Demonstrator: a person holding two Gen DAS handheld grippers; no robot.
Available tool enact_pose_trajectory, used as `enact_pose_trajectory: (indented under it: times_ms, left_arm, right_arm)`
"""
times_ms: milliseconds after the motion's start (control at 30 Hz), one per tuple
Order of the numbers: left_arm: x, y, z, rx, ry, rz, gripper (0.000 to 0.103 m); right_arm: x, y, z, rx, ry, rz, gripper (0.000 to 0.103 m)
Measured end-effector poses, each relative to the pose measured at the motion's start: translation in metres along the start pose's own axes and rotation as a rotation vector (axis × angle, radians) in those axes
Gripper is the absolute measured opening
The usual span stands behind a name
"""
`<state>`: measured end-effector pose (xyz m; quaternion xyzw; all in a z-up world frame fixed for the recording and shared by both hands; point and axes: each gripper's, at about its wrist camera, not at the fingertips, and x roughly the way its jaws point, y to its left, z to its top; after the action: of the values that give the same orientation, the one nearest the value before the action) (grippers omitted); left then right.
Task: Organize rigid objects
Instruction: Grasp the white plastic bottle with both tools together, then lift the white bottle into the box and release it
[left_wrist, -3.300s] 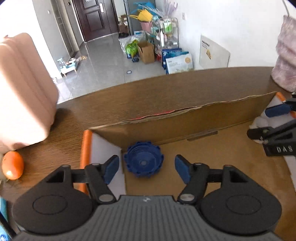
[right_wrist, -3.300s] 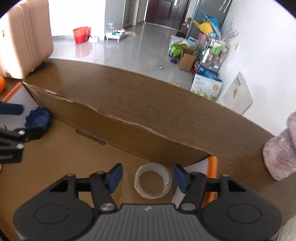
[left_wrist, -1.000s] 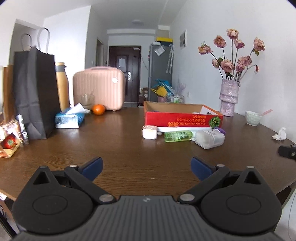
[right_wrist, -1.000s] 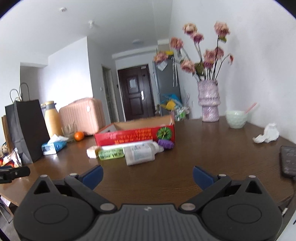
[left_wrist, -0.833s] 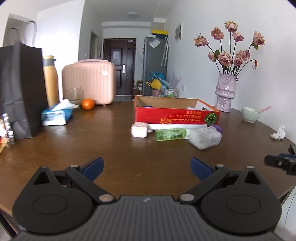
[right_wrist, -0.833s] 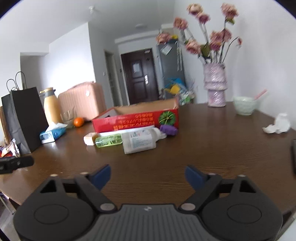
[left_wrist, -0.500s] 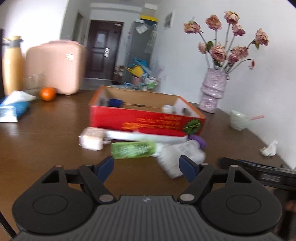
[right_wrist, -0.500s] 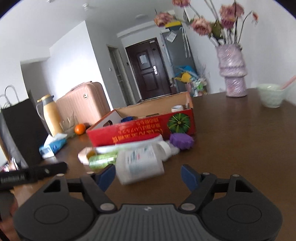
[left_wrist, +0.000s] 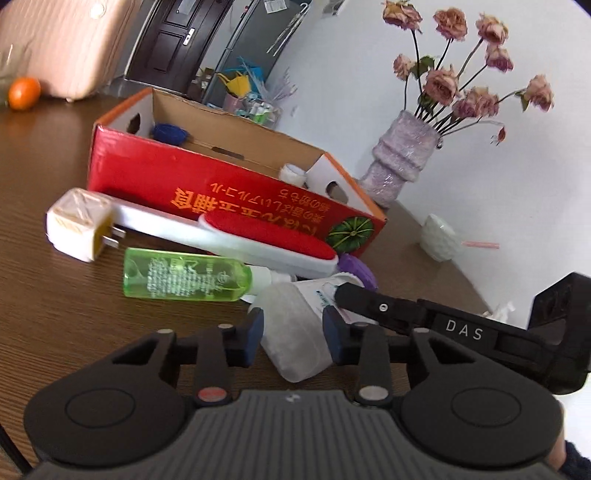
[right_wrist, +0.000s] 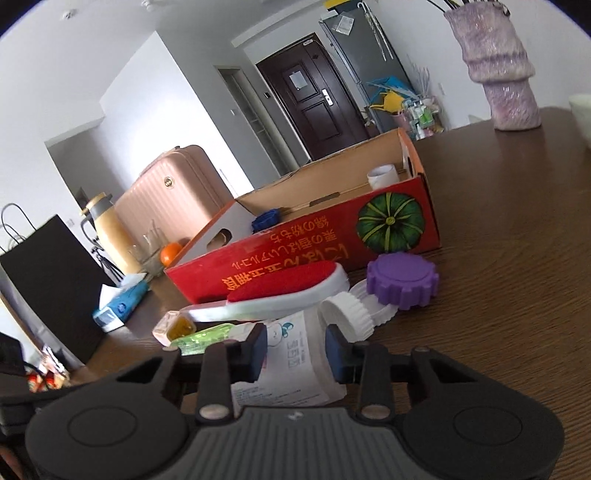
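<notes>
Both hand-held grippers, left and right, jaws just closing, clamp the white bottle lying before the red box on the desk

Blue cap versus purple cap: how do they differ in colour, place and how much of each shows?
The blue cap lies inside the red box, at its far-left end; the purple cap sits outside on the table, by the box's front-right corner. The blue cap is half hidden by the box wall; the purple cap shows whole. Both are round with notched rims.
</notes>
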<state>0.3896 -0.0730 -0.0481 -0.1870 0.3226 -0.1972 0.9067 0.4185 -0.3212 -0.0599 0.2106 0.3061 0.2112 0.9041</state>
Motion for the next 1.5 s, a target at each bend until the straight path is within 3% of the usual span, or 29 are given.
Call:
enact_pose_trajectory:
  times_ms: [67, 167, 400, 767, 900, 1000, 1067, 1133, 1367, 1500]
  left_arm:
    - [0.001, 0.003, 0.0, -0.022, 0.005, -0.03, 0.031]
    - [-0.006, 0.003, -0.002, -0.028, -0.008, -0.009, 0.03]
    - [-0.062, 0.001, -0.036, -0.022, 0.021, -0.013, 0.03]
    - [-0.125, 0.002, -0.073, -0.053, 0.031, -0.007, 0.026]
    - [-0.124, 0.004, -0.079, -0.048, 0.023, 0.012, 0.038]
    - [-0.124, 0.0, -0.081, -0.022, 0.024, -0.001, 0.036]
    - [-0.127, -0.002, -0.081, -0.015, -0.003, 0.017, 0.024]
    - [-0.131, -0.001, -0.081, -0.026, -0.036, 0.018, 0.021]
    - [-0.134, -0.003, -0.075, -0.006, -0.147, -0.03, 0.019]
    - [-0.125, 0.001, -0.067, -0.008, -0.154, -0.025, 0.019]
  right_arm:
    - [0.0, -0.001, -0.001, 0.017, 0.011, 0.016, 0.033]
    - [-0.01, 0.006, -0.005, 0.033, 0.034, 0.008, 0.028]
    - [-0.059, 0.042, -0.045, 0.04, 0.045, 0.001, 0.019]
    - [-0.117, 0.078, -0.098, 0.042, 0.066, 0.024, 0.018]
    - [-0.115, 0.073, -0.104, 0.07, 0.085, 0.032, 0.022]
    - [-0.112, 0.071, -0.104, 0.087, 0.083, 0.044, 0.021]
    - [-0.112, 0.071, -0.104, 0.094, 0.082, 0.04, 0.019]
    - [-0.114, 0.075, -0.102, 0.077, 0.076, 0.032, 0.016]
    - [-0.121, 0.087, -0.09, -0.02, -0.024, 0.025, 0.016]
    - [-0.11, 0.085, -0.083, -0.028, -0.026, 0.02, 0.016]
